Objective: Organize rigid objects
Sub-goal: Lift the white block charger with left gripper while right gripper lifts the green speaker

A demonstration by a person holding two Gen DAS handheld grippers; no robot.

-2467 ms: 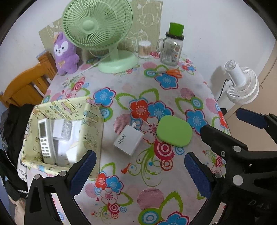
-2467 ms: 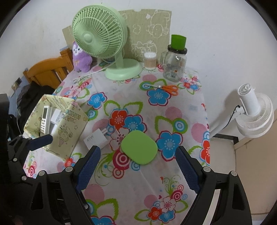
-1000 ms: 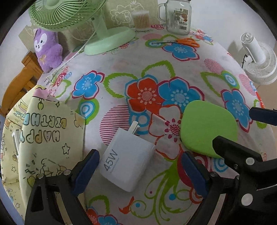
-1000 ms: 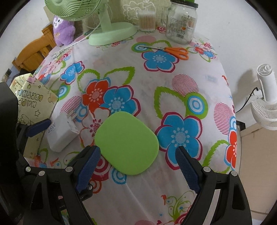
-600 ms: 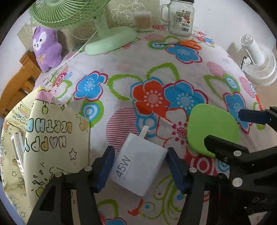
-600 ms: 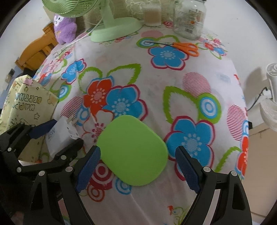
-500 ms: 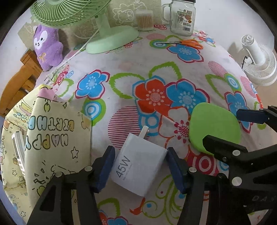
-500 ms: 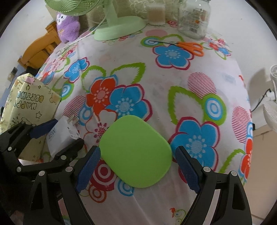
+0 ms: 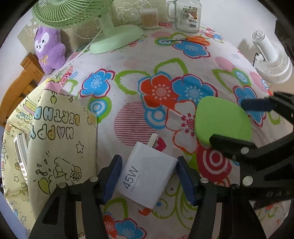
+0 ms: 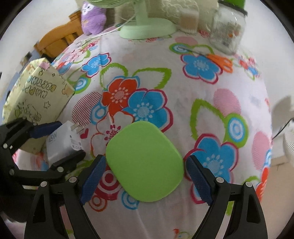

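— Surface and margins?
— Floral tablecloth [image 9: 139, 60] draped over the table, falling away at right toward a white floor fan [image 9: 272, 60]. Green desk fan [image 9: 114, 36] and glass jar [image 9: 187, 16] along the far edge; open cloth mid-table.
— Left edge?
— Yellow gift box [image 9: 55, 139] at the rim.
— Grippers?
— Left gripper [image 9: 148, 176] just closed, clamped on white charger [image 9: 147, 174], beside the box. Right gripper [image 10: 145, 176] spread wide, straddling green pad [image 10: 145, 161], pads not pressing.
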